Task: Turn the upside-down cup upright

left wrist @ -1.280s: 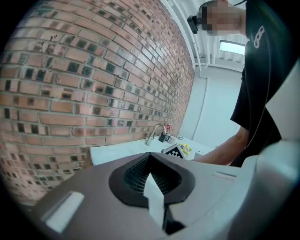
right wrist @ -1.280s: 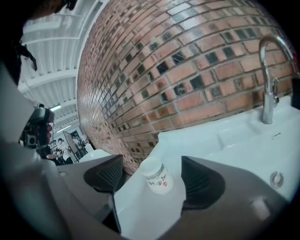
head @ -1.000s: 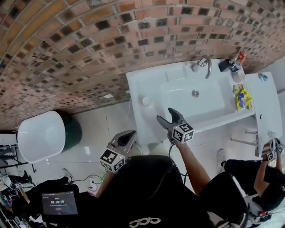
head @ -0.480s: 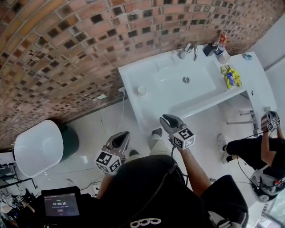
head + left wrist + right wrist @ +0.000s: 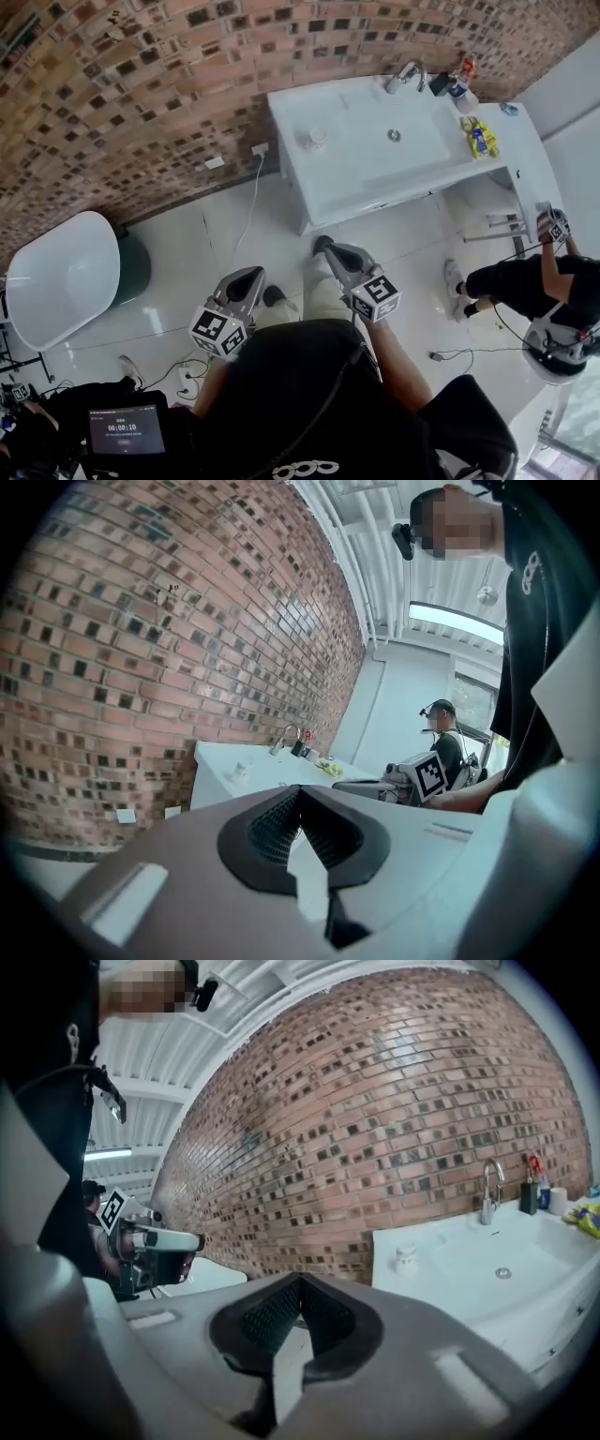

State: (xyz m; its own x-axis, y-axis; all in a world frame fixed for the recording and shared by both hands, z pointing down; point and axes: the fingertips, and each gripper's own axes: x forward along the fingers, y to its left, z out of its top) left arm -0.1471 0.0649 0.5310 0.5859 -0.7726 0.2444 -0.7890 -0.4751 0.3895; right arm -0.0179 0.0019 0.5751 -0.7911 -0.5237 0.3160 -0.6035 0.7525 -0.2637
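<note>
A small white cup (image 5: pixel 317 138) stands upside down on the left part of the white sink counter (image 5: pixel 314 187), by the brick wall. It shows far off in the left gripper view (image 5: pixel 241 772) and in the right gripper view (image 5: pixel 405 1259). Both grippers hang over the tiled floor, well short of the counter. My left gripper (image 5: pixel 249 278) has its jaws together with nothing between them (image 5: pixel 300 791). My right gripper (image 5: pixel 329 249) is shut and empty too (image 5: pixel 300 1280). Neither touches the cup.
The counter holds a basin (image 5: pixel 394 141), a tap (image 5: pixel 405 73), bottles (image 5: pixel 459 80) and a yellow packet (image 5: pixel 478 139). A white tub (image 5: pixel 56 277) stands at the left. A second person (image 5: pixel 548 281) with a gripper is at the right. A timer screen (image 5: pixel 127 429) lies at the lower left.
The right gripper's jaws have closed from wide open. Both grippers have drawn back from the counter, which now lies farther off, beyond a stretch of floor.
</note>
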